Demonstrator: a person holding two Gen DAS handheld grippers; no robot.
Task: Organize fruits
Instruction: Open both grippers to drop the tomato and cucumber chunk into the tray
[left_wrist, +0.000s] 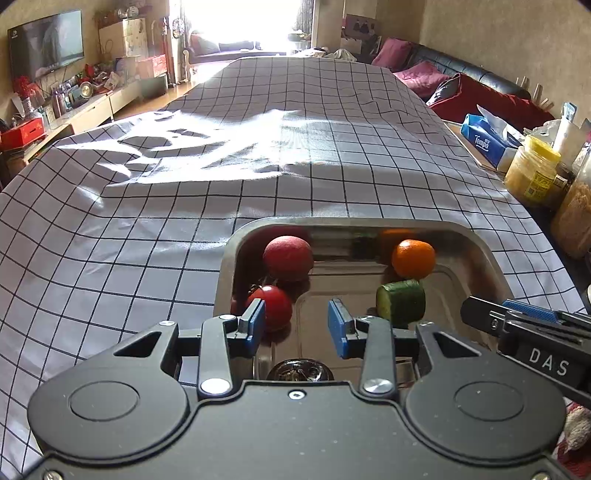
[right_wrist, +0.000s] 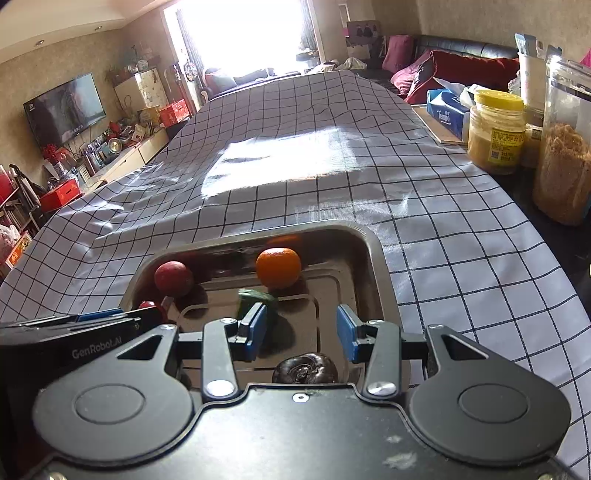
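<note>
Blue pads tip both tongs, and on each the 2 pads stand a narrow gap apart with nothing held between them. The left gripper hangs over the near-left part of the metal tray, its left pad in front of the red tomato; whether it touches the tomato cannot be told. The right gripper hangs over the near-right part of the same tray, its left pad overlapping the green cucumber piece from this view, contact unclear. A dark round fruit lies at the tray's near edge, just below both sets of pads. The dark red fruit sits in the far-left corner, the orange near the far-right corner, touching the cucumber piece. The tray rests on a checked tablecloth at the table's near edge. At the right edge stand a yellow-lidded jar and a blue tissue pack.
</note>
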